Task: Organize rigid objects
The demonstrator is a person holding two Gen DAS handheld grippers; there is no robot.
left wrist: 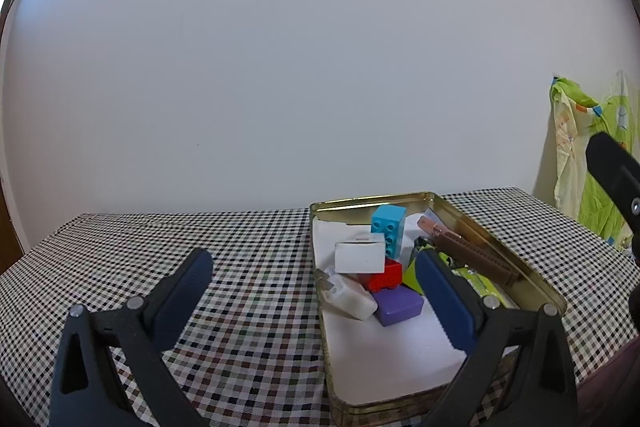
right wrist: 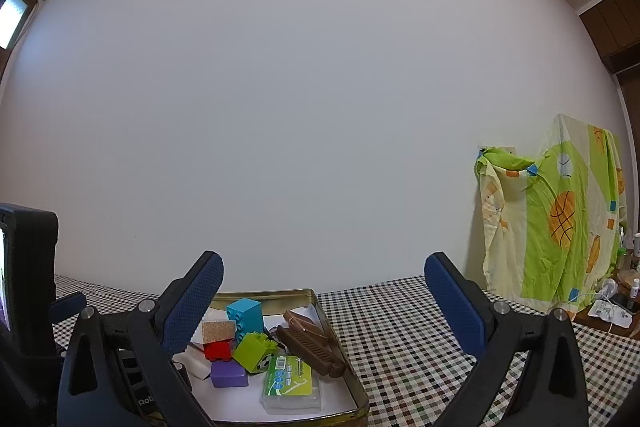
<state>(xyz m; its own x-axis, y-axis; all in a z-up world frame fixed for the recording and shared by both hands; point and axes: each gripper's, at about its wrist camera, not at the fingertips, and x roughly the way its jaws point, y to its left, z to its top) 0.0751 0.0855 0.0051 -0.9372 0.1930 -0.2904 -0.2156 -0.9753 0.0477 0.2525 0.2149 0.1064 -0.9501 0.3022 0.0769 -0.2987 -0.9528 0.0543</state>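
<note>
Both sets of jaws stand wide and hold nothing. The left gripper (left wrist: 316, 291) hangs low over the checked tabletop (left wrist: 248, 267); its right finger reaches over the gold tin (left wrist: 500, 239), its left finger sits over bare cloth, so the tin lies ahead and to the right of the gap. The right gripper (right wrist: 324, 291) has the tin (right wrist: 324, 311) low between its fingers, nearer the left one, with open cloth under the right finger.

Inside the tin, piled toward its far end, are a blue brick (left wrist: 388, 229) standing upright, a white box (left wrist: 359, 257) leaning in front of it, a red brick (left wrist: 386, 277), a purple block (left wrist: 398, 305), a white bottle (left wrist: 350, 297) lying on its side, a green brick (right wrist: 256, 351), a brown comb (left wrist: 476, 257) along the right wall and a green-labelled clear case (right wrist: 292, 383). A green patterned cloth (right wrist: 556, 219) hangs beyond the tabletop on the right.
</note>
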